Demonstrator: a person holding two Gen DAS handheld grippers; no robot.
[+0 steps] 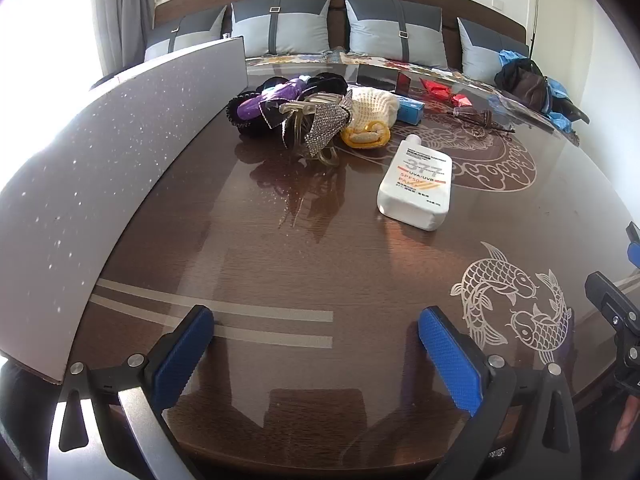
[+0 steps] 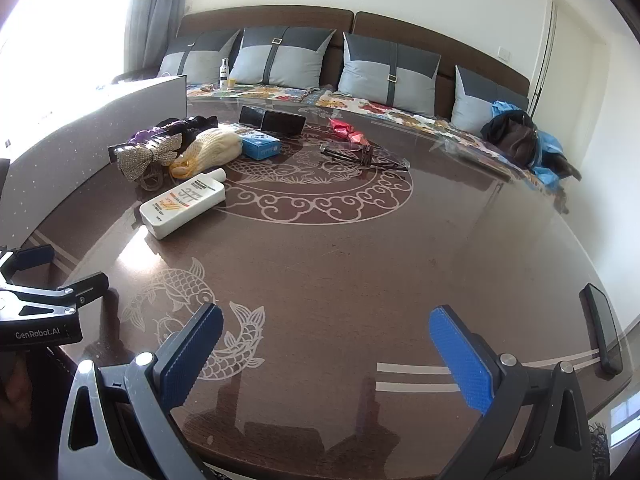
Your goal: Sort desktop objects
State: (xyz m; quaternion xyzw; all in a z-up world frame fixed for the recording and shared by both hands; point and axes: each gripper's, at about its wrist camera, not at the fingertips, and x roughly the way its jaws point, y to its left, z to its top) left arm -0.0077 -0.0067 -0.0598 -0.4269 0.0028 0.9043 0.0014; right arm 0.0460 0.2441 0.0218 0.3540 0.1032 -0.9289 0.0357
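Sunscreen bottle (image 1: 416,184) lies untouched; left gripper (image 1: 316,356) and right gripper (image 2: 326,356) jaws gape wide, empty.

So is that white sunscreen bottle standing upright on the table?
No, the white sunscreen bottle lies flat on its back on the table, label facing up.

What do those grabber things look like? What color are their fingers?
Both look alike. The left gripper and right gripper each have two flat fingers with bumpy bright blue pads, on black holders joined to grey metal arms by round silver bolts. White letters on the left gripper's black body read GenRobot.AI.
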